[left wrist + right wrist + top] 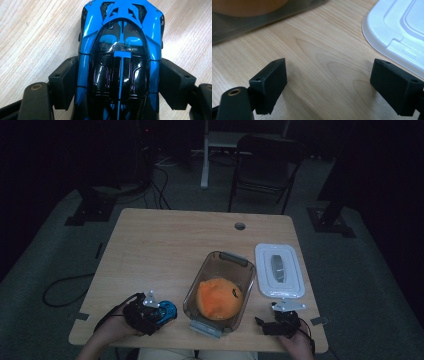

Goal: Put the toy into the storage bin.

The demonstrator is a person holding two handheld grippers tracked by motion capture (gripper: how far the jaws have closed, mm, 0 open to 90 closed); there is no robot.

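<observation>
The left gripper (117,82) has its two black pads (63,82) pressed on the sides of a blue toy car (120,50), which stands on the wooden table (165,245) near its front edge. The grip is across the middle of the body, probably so that the car stays level when lifted. The right gripper (329,85) is wide open and holds nothing; it rests over bare wood. Just beside it lies a white lid (397,30). Between both hands stands a clear box (220,287) with an orange ball (218,298) inside.
</observation>
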